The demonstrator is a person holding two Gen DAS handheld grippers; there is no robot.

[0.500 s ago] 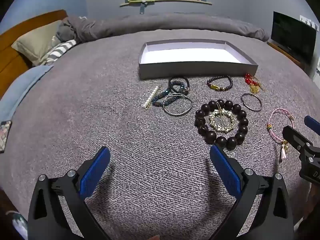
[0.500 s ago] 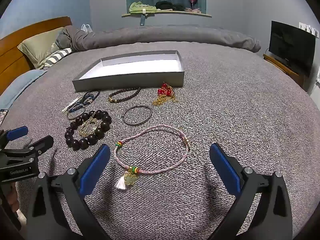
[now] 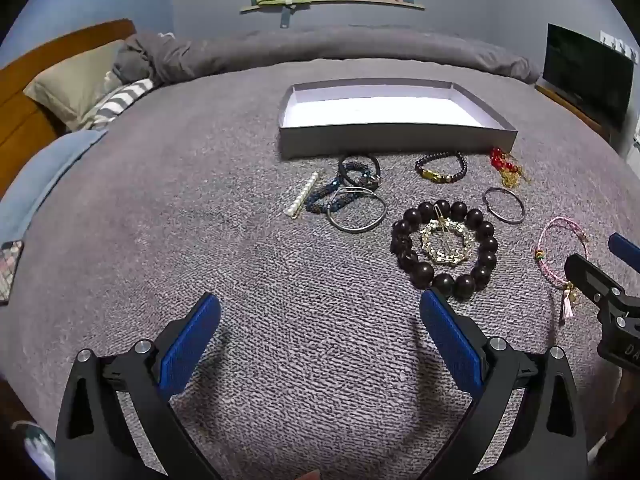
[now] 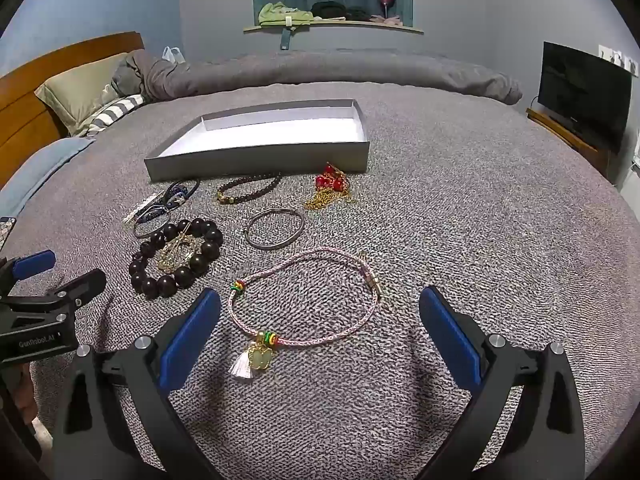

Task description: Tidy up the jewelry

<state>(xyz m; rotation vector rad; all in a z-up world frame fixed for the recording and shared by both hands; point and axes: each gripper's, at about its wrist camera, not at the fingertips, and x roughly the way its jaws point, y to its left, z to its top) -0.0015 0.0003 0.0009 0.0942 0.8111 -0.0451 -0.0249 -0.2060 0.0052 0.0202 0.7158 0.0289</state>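
Right gripper point(image 4: 320, 320) spread wide, empty, above pink cord bracelet point(image 4: 304, 300) on bed cover point(image 4: 480, 220), near its front edge. Left gripper point(image 3: 320, 320) likewise spread. Bracelet light, limp (tassel charm dangles); pinch cord itself. Tray point(image 4: 256, 164) empty.

Lower bodies of left gripper point(image 3: 320, 316) and right gripper point(image 4: 320, 312) cut off by bottom frame edges. Right gripper in left wrist view point(image 3: 600, 258) cropped at right edge; only 2 finger ends showing. Phone point(image 3: 9, 270) clipped at left edge, screen content unreadable. Gold piece point(image 3: 442, 243) inside dark bead bracelet point(image 3: 444, 250): type indeterminable. Blue bracelets point(image 3: 344, 188) tangled, overlapping; count unclear. Shelf items point(image 4: 320, 12) too small to identify.
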